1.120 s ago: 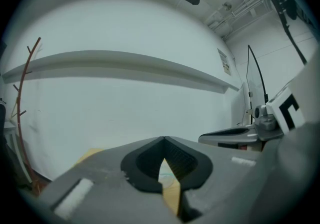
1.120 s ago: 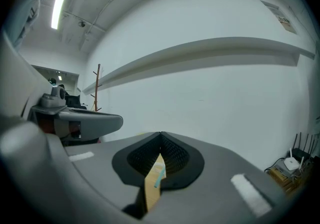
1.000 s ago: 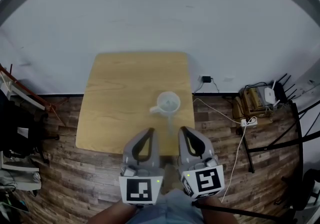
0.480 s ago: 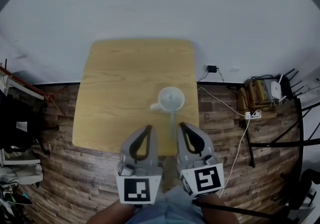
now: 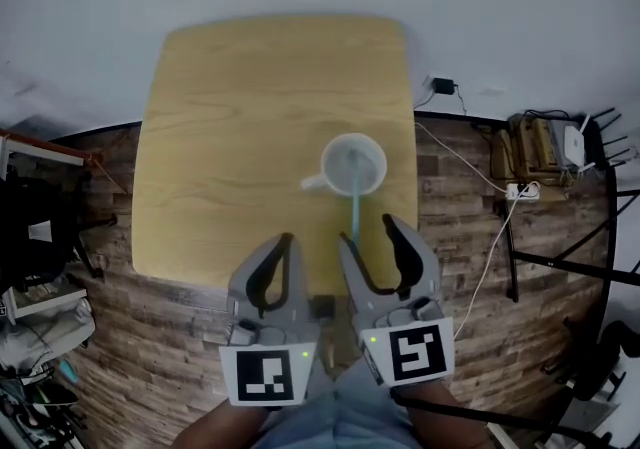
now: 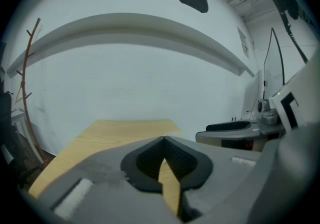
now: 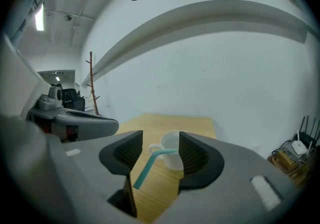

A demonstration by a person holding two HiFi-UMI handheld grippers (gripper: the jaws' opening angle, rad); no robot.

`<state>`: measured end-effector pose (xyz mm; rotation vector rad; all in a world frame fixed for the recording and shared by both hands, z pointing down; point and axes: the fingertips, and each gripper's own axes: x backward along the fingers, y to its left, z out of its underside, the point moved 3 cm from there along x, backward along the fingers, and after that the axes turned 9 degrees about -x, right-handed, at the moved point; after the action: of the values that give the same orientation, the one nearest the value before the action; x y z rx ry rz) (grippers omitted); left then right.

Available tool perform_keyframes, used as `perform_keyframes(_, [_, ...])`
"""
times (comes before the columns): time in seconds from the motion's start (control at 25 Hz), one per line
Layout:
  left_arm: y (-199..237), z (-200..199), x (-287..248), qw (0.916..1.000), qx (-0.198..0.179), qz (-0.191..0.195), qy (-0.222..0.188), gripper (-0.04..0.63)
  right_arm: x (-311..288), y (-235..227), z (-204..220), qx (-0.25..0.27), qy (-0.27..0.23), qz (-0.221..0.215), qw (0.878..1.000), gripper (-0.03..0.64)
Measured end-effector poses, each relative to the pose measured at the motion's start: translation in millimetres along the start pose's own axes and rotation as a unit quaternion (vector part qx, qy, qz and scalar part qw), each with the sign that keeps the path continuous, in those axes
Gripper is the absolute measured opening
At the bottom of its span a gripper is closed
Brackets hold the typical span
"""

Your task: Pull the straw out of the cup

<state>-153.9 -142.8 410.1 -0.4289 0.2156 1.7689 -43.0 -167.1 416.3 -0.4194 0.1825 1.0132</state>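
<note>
A white cup (image 5: 353, 163) with a handle stands near the right edge of the wooden table (image 5: 230, 117). A teal bent straw (image 5: 354, 202) leans out of it toward me. My right gripper (image 5: 370, 234) hovers at the table's near edge, its jaws opening. In the right gripper view the straw's free end (image 7: 142, 174) lies between the pads of the right gripper (image 7: 160, 136), touching neither, with the cup (image 7: 172, 152) beyond. My left gripper (image 5: 283, 242) is beside it to the left, shut and empty. In its own view the left gripper (image 6: 164, 138) has tips that meet over the table (image 6: 115, 132).
Cables and a power strip (image 5: 515, 192) lie on the wood floor right of the table, with a router (image 5: 575, 145) beyond. Shelving and clutter (image 5: 35, 237) stand at the left. A bare coat stand (image 7: 92, 83) rises by the white wall.
The right gripper's jaws have gone from shut to open. Both grippers have sunk toward the table's near edge, and the straw end now sits between the right jaws.
</note>
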Motion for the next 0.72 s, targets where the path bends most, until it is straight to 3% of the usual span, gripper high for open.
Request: perform_keyframes(0.72, [5, 33, -22, 0.9987, 0.013, 0.003, 0.050, 0.018, -27, -5, 39, -0.023, 0.063, -0.005, 0.998, 0.231])
